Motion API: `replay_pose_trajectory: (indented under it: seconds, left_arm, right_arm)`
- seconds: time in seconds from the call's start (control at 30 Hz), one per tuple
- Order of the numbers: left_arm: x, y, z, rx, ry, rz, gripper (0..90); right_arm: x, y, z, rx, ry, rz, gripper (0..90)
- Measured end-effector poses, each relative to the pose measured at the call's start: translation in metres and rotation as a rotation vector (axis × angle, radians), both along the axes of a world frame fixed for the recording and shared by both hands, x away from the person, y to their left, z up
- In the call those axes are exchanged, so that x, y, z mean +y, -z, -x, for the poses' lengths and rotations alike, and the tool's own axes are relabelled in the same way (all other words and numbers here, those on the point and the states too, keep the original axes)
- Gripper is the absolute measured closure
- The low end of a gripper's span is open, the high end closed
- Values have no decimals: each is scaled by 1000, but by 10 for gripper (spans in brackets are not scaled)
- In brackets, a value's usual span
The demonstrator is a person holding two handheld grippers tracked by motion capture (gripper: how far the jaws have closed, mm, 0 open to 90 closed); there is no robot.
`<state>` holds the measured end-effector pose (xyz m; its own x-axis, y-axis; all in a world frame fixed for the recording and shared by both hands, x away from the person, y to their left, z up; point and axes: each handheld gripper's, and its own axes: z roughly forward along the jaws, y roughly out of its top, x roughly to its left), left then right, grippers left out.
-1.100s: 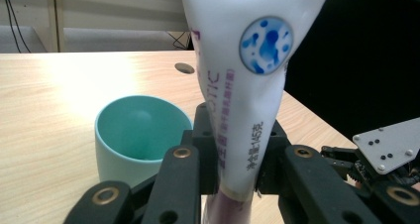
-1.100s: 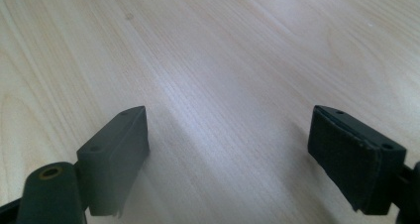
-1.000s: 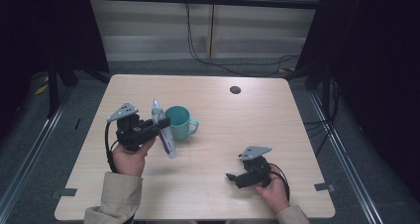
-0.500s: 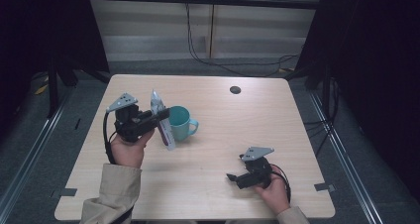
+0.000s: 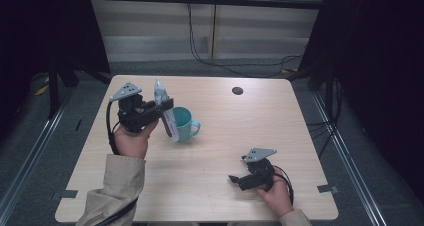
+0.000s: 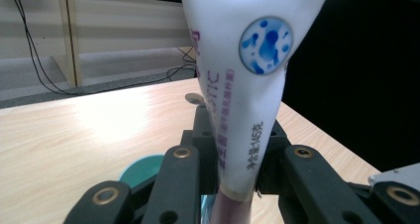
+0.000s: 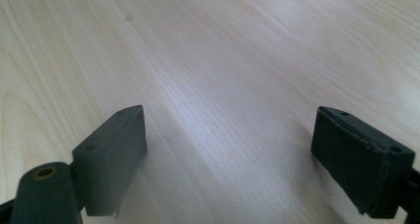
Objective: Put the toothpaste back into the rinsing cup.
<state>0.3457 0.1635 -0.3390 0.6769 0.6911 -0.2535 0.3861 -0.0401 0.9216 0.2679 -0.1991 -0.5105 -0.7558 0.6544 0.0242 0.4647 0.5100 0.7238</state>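
The table (image 5: 280,136) lies bare across its middle and right, open to passage. The cup (image 5: 181,123) stands left of centre, with the tube (image 5: 165,113) held by the left gripper (image 5: 162,108) just before it. The right gripper (image 5: 235,178) rests near the front edge, jaws apart.

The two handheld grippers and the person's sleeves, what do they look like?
Both the left gripper and the right gripper are black, with blocky flat-padded jaws, a grey three-cornered plate on top and a black trailing cable. The sleeves are beige.

White and purple tube (image 5: 165,113) stands tilted, lower end beside teal mug (image 5: 182,123).
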Motion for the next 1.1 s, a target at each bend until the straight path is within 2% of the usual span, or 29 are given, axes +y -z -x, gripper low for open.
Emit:
replay_pose_trajectory:
  seconds: [0.3,0.57,1.1]
  left_arm:
    - [-6,-9,-13,-12,-13,-5,767]
    - [-10,-11,-23,-8,-23,-7,767]
    - [-16,-14,-42,-28,-44,-10,767]
  right_arm:
    - [0,0,0,0,-1,0,131]
    - [0,0,0,-1,-1,0,131]
    - [0,0,0,0,0,-1,132]
